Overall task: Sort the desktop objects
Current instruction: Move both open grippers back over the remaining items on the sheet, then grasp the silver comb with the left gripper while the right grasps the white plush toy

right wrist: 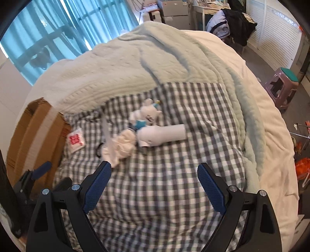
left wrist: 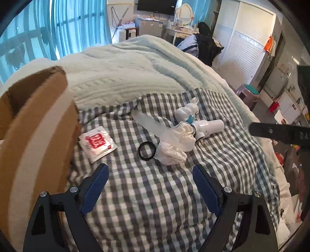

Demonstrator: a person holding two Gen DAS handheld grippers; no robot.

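A home bedroom: a bed (left wrist: 135, 64) under a knitted blanket (right wrist: 135, 64), blue curtains (left wrist: 77, 23), a louvred wardrobe (left wrist: 244, 50), a wall-mounted TV (left wrist: 157, 6).

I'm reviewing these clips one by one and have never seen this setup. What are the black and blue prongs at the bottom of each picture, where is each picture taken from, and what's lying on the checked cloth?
There is no robot here: a person holds a two-finger gripper in each hand, and a fisheye camera on each looks forward along its fingers. The prongs are those fingers. One picture comes from the left gripper, the other from the right gripper. Both stand open and hold nothing.

On the checked cloth, spread over a bed, lie a white packet with red print, a black ring, a translucent comb-like strip, a bunched white fabric piece, a small white plush toy and a white cylindrical device. A cardboard box stands at the left.

The dark bar at the right edge of the left picture is probably part of the other gripper.
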